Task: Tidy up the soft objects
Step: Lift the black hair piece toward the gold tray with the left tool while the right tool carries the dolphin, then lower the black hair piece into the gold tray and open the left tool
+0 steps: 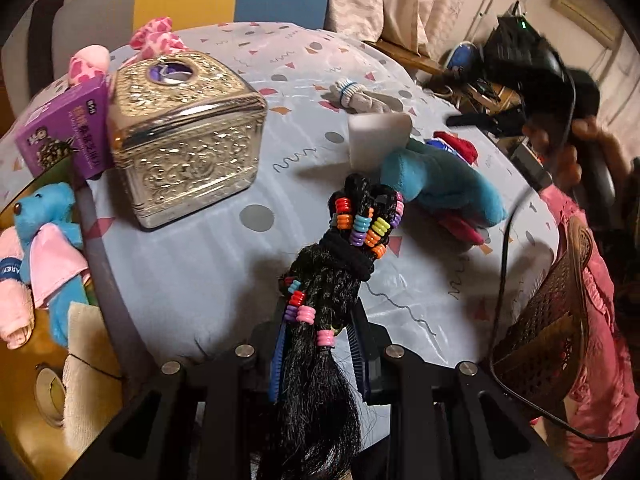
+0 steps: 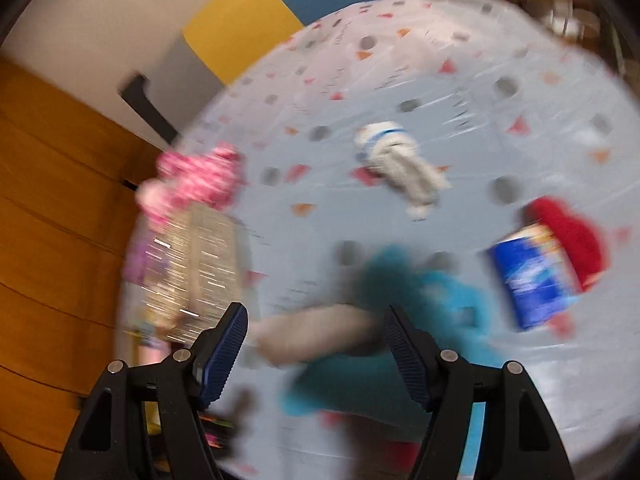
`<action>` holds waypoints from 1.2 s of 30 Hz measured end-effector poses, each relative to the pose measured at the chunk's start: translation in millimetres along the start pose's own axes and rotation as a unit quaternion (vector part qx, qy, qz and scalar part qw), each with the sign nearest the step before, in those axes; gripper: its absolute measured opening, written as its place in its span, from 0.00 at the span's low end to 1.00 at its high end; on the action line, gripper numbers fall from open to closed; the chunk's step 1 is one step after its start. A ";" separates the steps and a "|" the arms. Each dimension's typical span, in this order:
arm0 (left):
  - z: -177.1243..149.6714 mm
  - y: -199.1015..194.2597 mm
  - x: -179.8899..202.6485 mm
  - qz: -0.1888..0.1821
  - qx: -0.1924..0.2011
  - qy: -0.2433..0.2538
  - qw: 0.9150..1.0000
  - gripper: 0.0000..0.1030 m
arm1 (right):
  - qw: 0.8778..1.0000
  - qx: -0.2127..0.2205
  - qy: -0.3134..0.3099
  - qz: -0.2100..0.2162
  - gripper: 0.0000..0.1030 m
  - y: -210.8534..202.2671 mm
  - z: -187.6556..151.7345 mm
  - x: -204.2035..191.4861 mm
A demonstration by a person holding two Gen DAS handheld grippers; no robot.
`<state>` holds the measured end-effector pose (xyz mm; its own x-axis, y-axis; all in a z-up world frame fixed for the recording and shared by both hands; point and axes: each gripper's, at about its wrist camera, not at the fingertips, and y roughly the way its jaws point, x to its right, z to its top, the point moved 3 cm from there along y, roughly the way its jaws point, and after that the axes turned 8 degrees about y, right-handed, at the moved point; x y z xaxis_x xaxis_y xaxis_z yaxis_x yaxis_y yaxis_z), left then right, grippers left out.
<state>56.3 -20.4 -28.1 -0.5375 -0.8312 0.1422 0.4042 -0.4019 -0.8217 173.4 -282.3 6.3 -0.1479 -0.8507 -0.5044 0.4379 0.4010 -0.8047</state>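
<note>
My left gripper (image 1: 318,344) is shut on a black braided hairpiece (image 1: 340,272) with coloured beads, held above the round table (image 1: 192,272). A blue plush toy (image 1: 444,188) lies just beyond it, with a white foam block (image 1: 378,138) on it. A grey sock bundle (image 1: 356,94) and a red soft item (image 1: 458,146) lie farther back. My right gripper (image 2: 316,340) is open and empty, above the blue plush (image 2: 440,300) and the foam block (image 2: 316,336); this view is blurred. The sock (image 2: 404,164) and red item (image 2: 572,240) lie beyond.
An ornate silver box (image 1: 184,136) and a purple carton (image 1: 64,128) stand at the table's left, with a pink spotted plush (image 1: 154,38) behind. A blue bear (image 1: 44,232) lies off the left edge. A brown mesh basket (image 1: 548,320) is at the right. A blue packet (image 2: 528,276) lies by the red item.
</note>
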 end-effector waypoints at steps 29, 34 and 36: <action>-43.7 -130.7 -142.8 0.083 0.132 -0.206 0.966 0.27 | 0.937 -0.103 -0.226 -0.246 0.88 43.7 -60.6 23.7; -74.7 -149.1 -207.4 0.138 0.124 -0.288 0.940 0.27 | 0.934 -0.100 -0.229 -0.254 0.88 42.0 -61.7 22.2; -84.7 -151.7 -224.8 0.157 0.118 -0.305 0.932 0.27 | 0.935 -0.100 -0.227 -0.253 0.88 41.5 -61.8 22.4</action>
<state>53.2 260.0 17.8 0.1262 -0.9571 0.2606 0.6603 -0.1150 -0.7421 133.5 -263.7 -57.7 0.1198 -0.9872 0.1057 0.2316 -0.0757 -0.9699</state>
